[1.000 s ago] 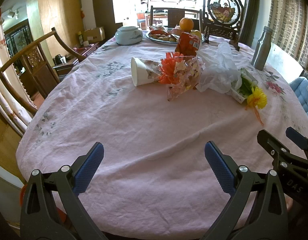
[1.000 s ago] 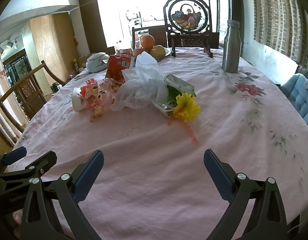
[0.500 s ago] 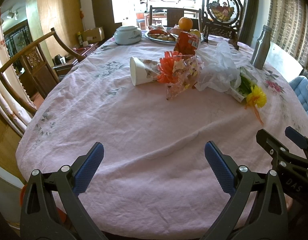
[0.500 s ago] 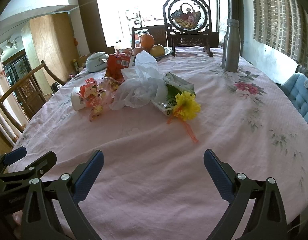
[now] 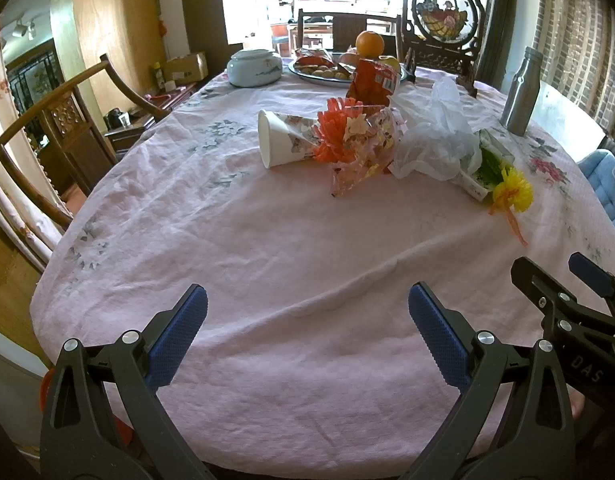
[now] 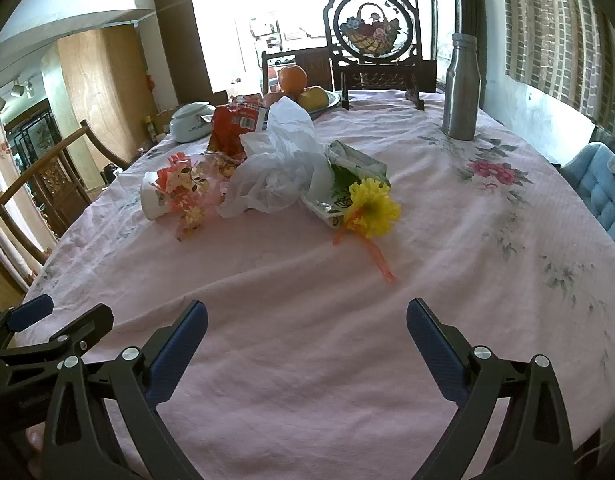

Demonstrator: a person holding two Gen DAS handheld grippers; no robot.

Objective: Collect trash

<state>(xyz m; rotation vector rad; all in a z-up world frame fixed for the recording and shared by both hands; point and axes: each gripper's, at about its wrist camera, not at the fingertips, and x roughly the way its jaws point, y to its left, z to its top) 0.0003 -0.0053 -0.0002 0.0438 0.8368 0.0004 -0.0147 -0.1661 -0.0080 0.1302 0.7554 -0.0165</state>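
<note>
Both grippers hover over the table's near edge, left gripper [image 5: 306,312] and right gripper [image 6: 306,326] each spread wide, holding nothing. Trash sits mid-table toward the far edge: tipped paper cup [image 5: 281,143], orange-flower cellophane wrapper [image 5: 357,140], crumpled white plastic bag [image 6: 277,168], green-white packet [image 6: 349,178], yellow flower [image 6: 373,208] nearest. Pink tablecloth [image 5: 267,264] wrinkled.

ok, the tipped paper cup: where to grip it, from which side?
The paper cup lies on its side, open mouth toward the table's left edge, base tucked against the orange flower wrapper. Probably best: left tongs from the left, one finger inside the rim, pinching the wall.
</note>
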